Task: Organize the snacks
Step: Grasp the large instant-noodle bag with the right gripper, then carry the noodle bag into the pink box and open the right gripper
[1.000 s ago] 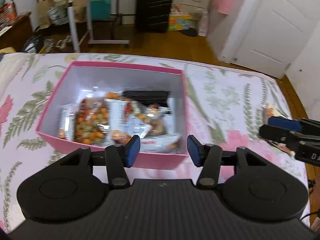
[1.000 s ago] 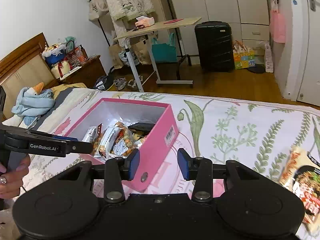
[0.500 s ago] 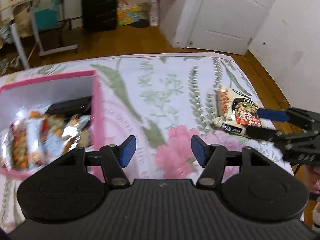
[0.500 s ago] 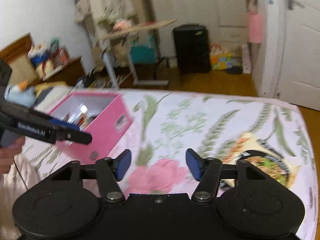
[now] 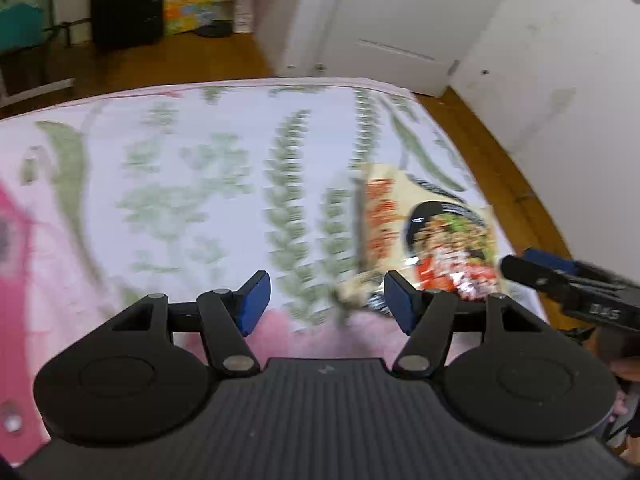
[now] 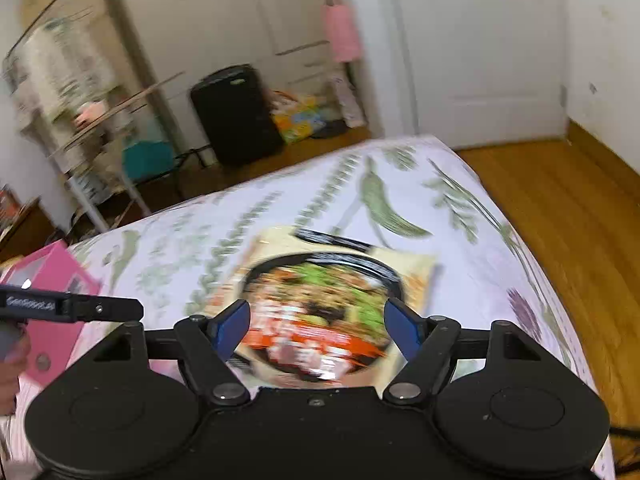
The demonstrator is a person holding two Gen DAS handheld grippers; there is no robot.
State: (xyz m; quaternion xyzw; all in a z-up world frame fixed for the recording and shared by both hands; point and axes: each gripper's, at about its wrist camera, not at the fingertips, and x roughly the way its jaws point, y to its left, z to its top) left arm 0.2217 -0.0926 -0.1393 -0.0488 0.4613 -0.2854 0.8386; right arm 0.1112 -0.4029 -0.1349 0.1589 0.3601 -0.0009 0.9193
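A noodle packet (image 6: 332, 292) with a bowl picture lies flat on the floral bedspread (image 6: 460, 216) near the bed's right corner; it also shows in the left wrist view (image 5: 432, 232). My right gripper (image 6: 318, 326) is open, its blue pads straddling the packet's near end just above it. My left gripper (image 5: 326, 300) is open and empty, left of the packet. The pink box (image 6: 44, 280) stands at the left, its contents out of sight. The right gripper also shows from the side in the left wrist view (image 5: 560, 280).
The bed's right edge drops to a wooden floor (image 6: 580, 200). A black suitcase (image 6: 236, 116), a side table (image 6: 100, 120) and a white door (image 6: 480, 48) stand beyond the bed's foot. Both views are motion-blurred.
Both grippers have swung right, away from the pink box and toward the noodle packet. The right gripper now sits over the packet with its jaws wider apart.
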